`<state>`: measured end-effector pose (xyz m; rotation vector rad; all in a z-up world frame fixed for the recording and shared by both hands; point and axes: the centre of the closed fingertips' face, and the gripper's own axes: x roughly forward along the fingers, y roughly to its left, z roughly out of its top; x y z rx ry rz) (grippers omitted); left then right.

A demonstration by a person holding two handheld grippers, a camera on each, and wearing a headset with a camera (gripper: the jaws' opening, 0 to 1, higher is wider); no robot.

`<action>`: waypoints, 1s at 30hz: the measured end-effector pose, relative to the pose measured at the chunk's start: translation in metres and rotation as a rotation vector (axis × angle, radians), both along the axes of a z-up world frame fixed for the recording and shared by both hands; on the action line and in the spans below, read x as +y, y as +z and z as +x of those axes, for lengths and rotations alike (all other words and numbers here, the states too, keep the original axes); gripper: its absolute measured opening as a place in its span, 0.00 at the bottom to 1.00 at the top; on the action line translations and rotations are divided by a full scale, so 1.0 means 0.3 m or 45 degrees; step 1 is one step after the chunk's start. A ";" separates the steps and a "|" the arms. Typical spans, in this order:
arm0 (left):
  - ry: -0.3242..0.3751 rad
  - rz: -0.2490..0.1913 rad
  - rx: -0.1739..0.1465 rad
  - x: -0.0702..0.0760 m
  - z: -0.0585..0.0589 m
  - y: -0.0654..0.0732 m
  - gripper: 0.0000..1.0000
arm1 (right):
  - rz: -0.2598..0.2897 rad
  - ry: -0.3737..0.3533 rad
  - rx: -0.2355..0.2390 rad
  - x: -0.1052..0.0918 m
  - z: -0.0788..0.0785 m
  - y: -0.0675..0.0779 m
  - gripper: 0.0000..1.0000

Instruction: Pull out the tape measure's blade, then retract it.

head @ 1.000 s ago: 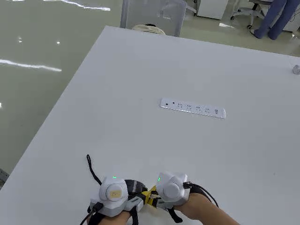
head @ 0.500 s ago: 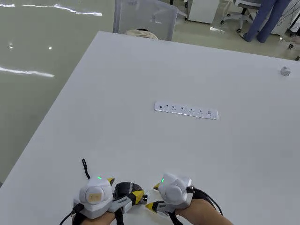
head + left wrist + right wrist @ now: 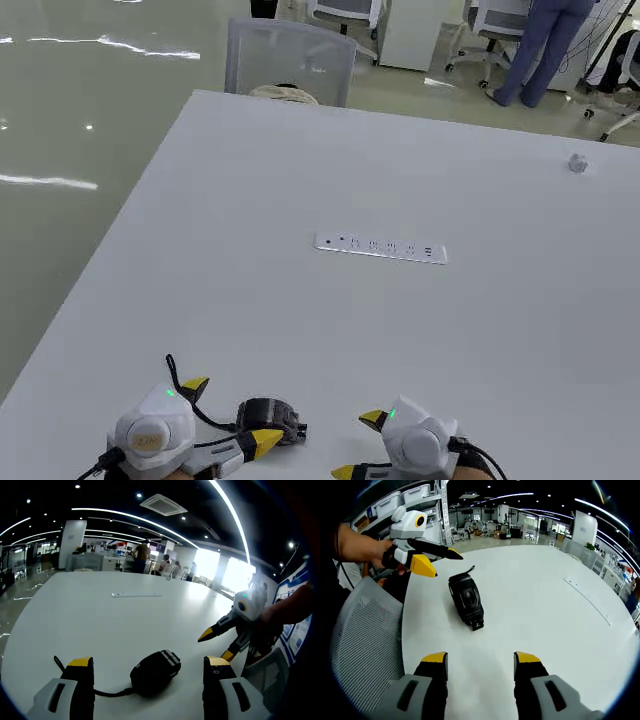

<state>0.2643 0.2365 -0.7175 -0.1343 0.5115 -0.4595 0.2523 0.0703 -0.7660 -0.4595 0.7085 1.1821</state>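
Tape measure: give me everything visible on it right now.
The black, rounded, rubbery-looking tape measure lies flat on its side on the white table, blade retracted with just the end hook at its mouth. A black wrist cord trails from it. It sits between the left gripper's open fingers, seemingly untouched.

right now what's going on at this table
A person holds a claw in each hand over a white table. A black tape measure lies on the table with its blade in, just ahead of the left claw, whose jaws are open and not gripping it. The right claw is a little way off, open and empty, pointing towards the tape measure. A power strip lies farther up the table.
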 end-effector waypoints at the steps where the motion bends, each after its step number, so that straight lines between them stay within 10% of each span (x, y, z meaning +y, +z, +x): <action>1: 0.000 -0.018 -0.004 0.007 -0.005 0.005 0.89 | 0.001 -0.015 -0.008 -0.022 -0.003 0.004 0.56; 6: -0.022 -0.084 0.135 0.051 -0.065 -0.048 0.98 | 0.035 -0.130 0.021 -0.114 -0.028 0.011 0.62; 19: 0.023 0.000 0.064 0.285 -0.172 -0.009 1.00 | 0.189 -0.473 0.015 -0.346 -0.072 0.056 0.82; 30: -0.068 0.035 0.058 0.329 -0.251 0.006 1.00 | 0.189 -0.616 -0.033 -0.596 -0.129 0.102 1.00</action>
